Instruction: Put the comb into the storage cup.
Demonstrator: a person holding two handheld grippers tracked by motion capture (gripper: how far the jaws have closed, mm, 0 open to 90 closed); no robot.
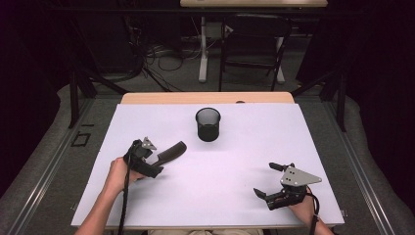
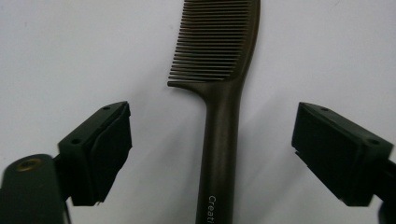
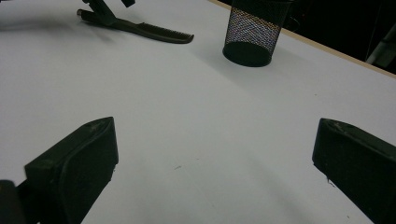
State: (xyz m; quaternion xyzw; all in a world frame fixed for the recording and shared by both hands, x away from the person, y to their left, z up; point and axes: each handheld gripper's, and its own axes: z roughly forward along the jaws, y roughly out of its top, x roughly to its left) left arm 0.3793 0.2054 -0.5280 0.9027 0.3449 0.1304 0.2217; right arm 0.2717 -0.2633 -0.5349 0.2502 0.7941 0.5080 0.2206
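Right gripper (image 1: 268, 180) sits near the table's (image 1: 235, 196) front right corner, hand behind it, jaws spread wide with bare white surface between them, holding nothing; right gripper view confirms, pads (image 3: 79, 163) far apart. Left gripper (image 1: 155, 159) is at front left, a bit farther in, hand on its rear, cable trailing back to the table edge. Left gripper view: jaws wide open, straddling the comb's (image 2: 219, 140) handle, one pad (image 2: 105, 149) each side, clear gaps both sides, no contact. Comb lies flat on the table, dark brown, handle toward the gripper, teeth end pointing away, teeth along one side; white lettering on the handle, cut off by the frame. High view has the comb (image 1: 171, 152) angled up-right out of the left gripper toward the cup (image 1: 208, 125). Cup: black mesh, upright, mid-table toward the far edge, well apart from the comb tip and both grippers. Past the table: chair (image 1: 254, 44), floor cables.
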